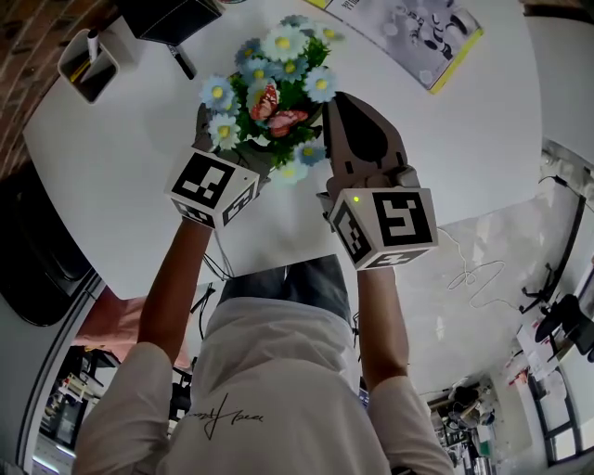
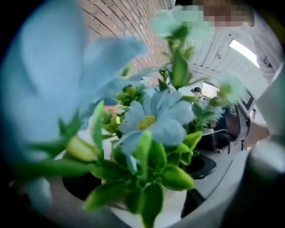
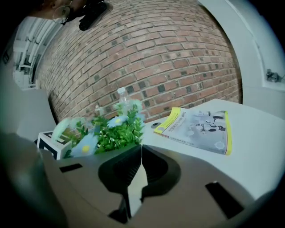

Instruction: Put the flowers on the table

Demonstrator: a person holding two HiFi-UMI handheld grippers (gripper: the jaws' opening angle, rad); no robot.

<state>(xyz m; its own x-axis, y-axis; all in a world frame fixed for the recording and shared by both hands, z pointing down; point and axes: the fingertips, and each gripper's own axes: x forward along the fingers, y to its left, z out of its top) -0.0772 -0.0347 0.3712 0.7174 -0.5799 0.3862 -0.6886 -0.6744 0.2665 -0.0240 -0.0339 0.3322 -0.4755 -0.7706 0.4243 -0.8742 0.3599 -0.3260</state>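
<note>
Pale blue flowers with green leaves, bunched, a pink-orange butterfly in the middle. They sit over the far middle of the white counter, at the tip of the left tongs. In the left gripper view the blooms fill the frame and the tongs stand wide apart, closed onto the bunch's white base from both sides. Can't tell whether the base touches the counter.

The right tongs are just beside the flowers on their right. They are fully closed, tips together, nothing between them, and the right gripper view shows the same.

Beyond the flowers to the right, a booklet with a yellow edge lies flat on the counter. A white pen holder stands at the far left corner, a black item near it. A clear bottle stands behind the flowers, in front of a brick wall.
</note>
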